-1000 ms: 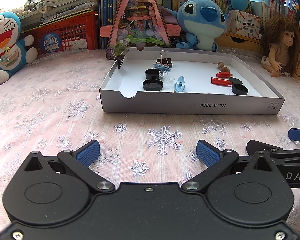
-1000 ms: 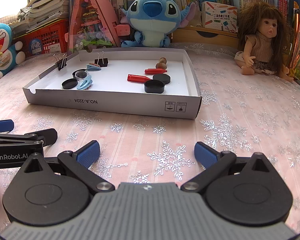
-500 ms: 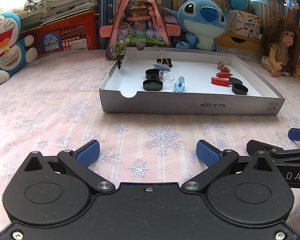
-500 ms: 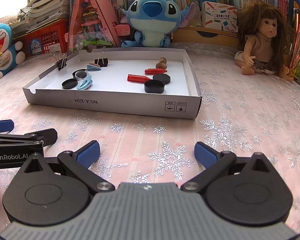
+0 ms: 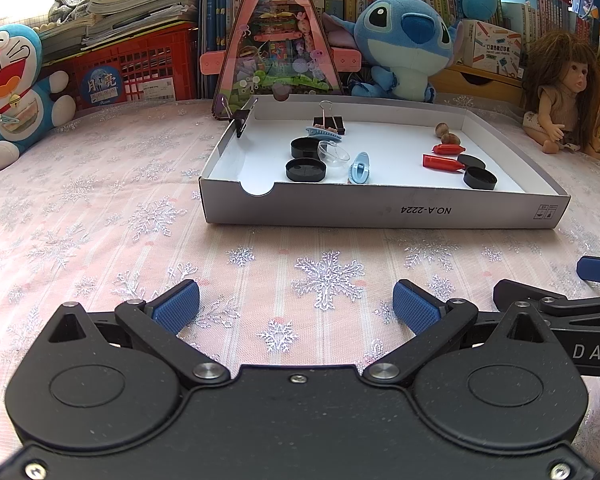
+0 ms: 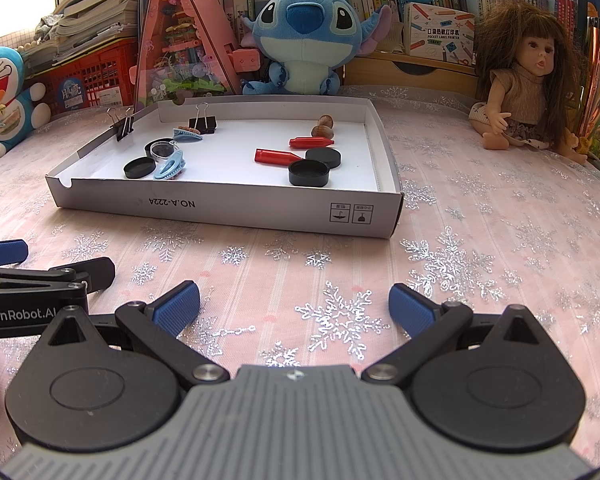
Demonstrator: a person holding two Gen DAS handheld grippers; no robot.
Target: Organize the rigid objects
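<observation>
A snowflake-patterned pink tablecloth (image 5: 100,216) carries a shallow white cardboard tray (image 5: 380,210).

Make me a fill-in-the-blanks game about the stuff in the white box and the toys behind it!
1. The two pen-cap-shaped pieces in the white box are colored ____.
2. One binder clip is clamped onto the box's ____ wall.
3. Both the left gripper and right gripper are ____, holding nothing.
4. The big plush right behind the box is colored ____.

Missing words: red; left; open; blue

Pink snowflake tablecloth (image 5: 100,216); white tray (image 5: 380,210); red tubes (image 5: 443,162).
</observation>
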